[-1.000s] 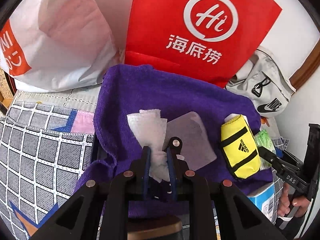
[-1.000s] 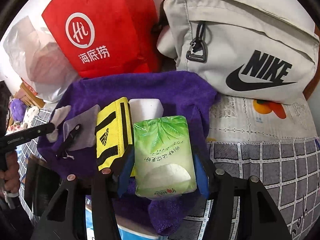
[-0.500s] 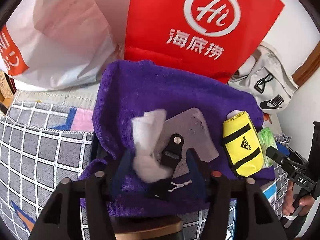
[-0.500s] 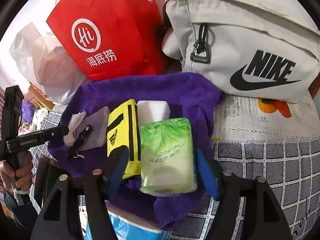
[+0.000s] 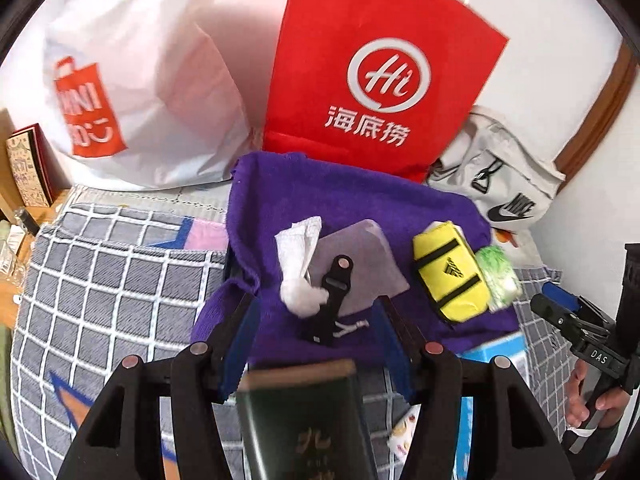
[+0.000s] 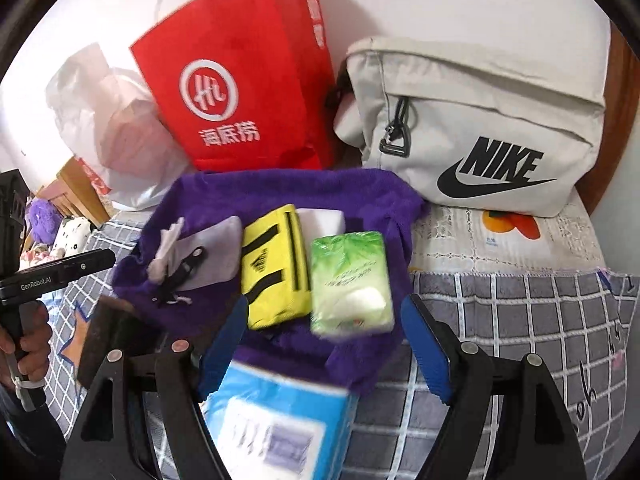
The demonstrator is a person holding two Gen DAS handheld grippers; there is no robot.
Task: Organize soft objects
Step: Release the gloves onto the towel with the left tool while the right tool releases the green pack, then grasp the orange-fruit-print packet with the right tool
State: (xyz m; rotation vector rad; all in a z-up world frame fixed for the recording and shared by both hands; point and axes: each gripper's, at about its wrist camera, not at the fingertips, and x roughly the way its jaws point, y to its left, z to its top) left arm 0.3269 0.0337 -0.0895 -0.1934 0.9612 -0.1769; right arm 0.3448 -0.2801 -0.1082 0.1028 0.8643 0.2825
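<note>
A purple towel [image 5: 340, 196] [image 6: 280, 188] lies over a box on the checked bedspread. On it lie a crumpled white tissue [image 5: 298, 256] [image 6: 166, 252], a grey pouch [image 5: 360, 256] [image 6: 218, 254] with a black strap [image 5: 332, 296], a yellow pouch [image 5: 450, 278] [image 6: 276, 266], a white block [image 6: 324, 220] and a green tissue pack [image 5: 498, 276] [image 6: 350, 280]. My left gripper [image 5: 320, 344] is open and empty, just short of the tissue. My right gripper [image 6: 324, 344] is open and empty, just short of the green pack.
A red paper bag [image 5: 380, 76] [image 6: 240, 80], a white plastic bag [image 5: 132, 92] and a beige Nike bag [image 6: 480, 128] [image 5: 500, 184] stand behind the towel against the wall. A blue box [image 6: 276, 420] and a dark green booklet [image 5: 304, 420] lie in front.
My left gripper opened, let go of the white tissue and pulled back. My right gripper opened, let go of the green tissue pack and pulled back.
</note>
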